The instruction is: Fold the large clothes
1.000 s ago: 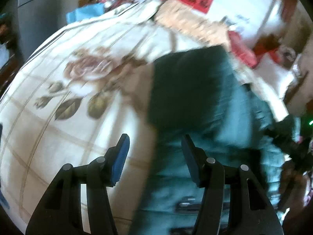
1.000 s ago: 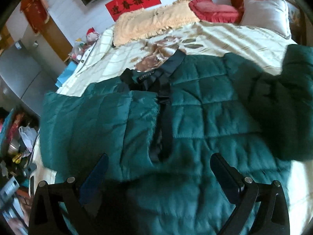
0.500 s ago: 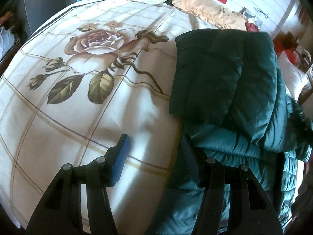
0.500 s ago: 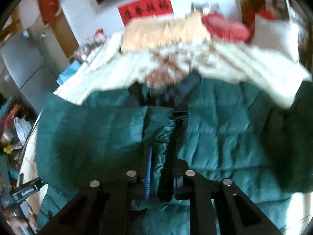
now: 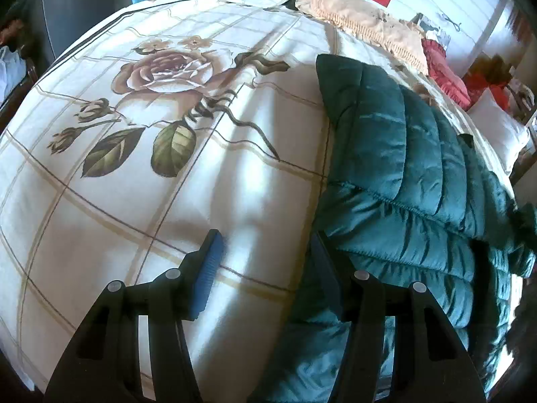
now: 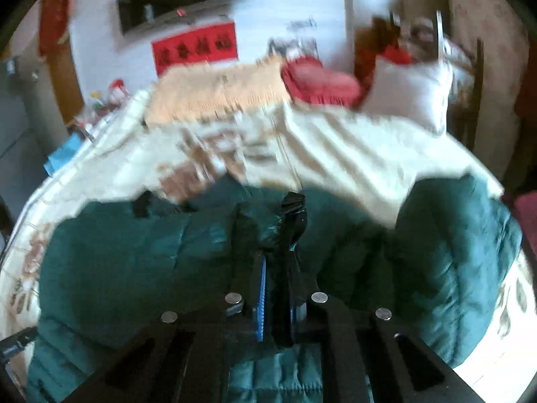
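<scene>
A dark green quilted puffer jacket (image 5: pixel 412 201) lies on the bed, one sleeve folded over its body. My left gripper (image 5: pixel 265 255) is open and empty, low over the bedspread at the jacket's left edge; its right finger touches the hem. In the right wrist view the jacket (image 6: pixel 151 268) fills the lower half. My right gripper (image 6: pixel 272 268) is shut on the jacket's black zipper edge (image 6: pixel 292 215) and holds it up from the body. The right sleeve (image 6: pixel 463 235) lies bunched at the right.
The bed has a cream bedspread with a rose print (image 5: pixel 167 70). A beige fringed cloth (image 6: pixel 218 90), a red cushion (image 6: pixel 319 80) and a white pillow (image 6: pixel 409 90) lie at the head. A grey cabinet (image 5: pixel 84 3) stands beyond the bed's left side.
My right gripper closed on the jacket's front edge and lifted it up and forward. My left gripper moved left off the jacket to its edge, still open.
</scene>
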Demonstrator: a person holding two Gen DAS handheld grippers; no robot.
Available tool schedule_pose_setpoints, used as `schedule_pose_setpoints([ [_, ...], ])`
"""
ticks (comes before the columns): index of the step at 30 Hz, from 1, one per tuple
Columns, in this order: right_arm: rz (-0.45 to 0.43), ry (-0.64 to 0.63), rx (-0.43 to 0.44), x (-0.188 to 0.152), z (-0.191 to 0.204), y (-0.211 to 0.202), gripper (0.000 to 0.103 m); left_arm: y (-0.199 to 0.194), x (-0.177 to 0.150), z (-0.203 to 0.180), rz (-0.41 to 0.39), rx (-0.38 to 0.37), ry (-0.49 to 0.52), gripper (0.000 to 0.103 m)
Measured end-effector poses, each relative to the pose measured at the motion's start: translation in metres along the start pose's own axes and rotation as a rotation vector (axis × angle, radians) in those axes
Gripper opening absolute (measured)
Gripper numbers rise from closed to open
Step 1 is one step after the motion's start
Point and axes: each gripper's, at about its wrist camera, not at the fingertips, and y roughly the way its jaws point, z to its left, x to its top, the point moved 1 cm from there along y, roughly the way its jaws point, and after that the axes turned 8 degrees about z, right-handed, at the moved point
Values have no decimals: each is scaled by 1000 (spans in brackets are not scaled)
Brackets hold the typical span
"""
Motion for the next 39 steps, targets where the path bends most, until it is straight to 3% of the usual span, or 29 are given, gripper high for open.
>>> schedule_pose_setpoints([
  [6, 37, -14, -28, -6, -9, 14, 8, -33, 14, -17, -114, -38, 25, 55],
  [11, 15, -42, -30, -7, -7, 1, 8, -24, 48, -43, -120, -71, 21, 55],
  [14, 21, -10, 9, -9, -11, -2, 8, -7, 68, -61, -120, -48, 27, 55],
  [19, 54, 51, 118, -7, -14, 4, 8, 27, 86, -66, -75, 56, 8, 55],
  [23, 62, -30, 33, -7, 3, 22, 8, 39, 86, -56, -58, 60, -21, 67],
  [27, 69, -44, -40, -12, 4, 29, 8, 43, 81, -58, -74, 71, 8, 69],
  [30, 84, -48, -52, -17, -1, 30, 8, 43, 81, -61, -82, 83, 17, 69],
  [33, 81, -10, -11, -16, -10, 22, 9, 37, 80, -65, -88, 99, 32, 69],
  [34, 91, 16, 2, -15, -15, 18, 14, 33, 79, -67, -97, 102, 36, 68],
  [37, 43, 62, 56, -12, -18, -5, 46, 16, 77, -72, -148, 74, 38, 68],
  [39, -1, 39, 74, -9, -9, -21, 48, 3, 77, -78, -198, 59, 48, 68],
])
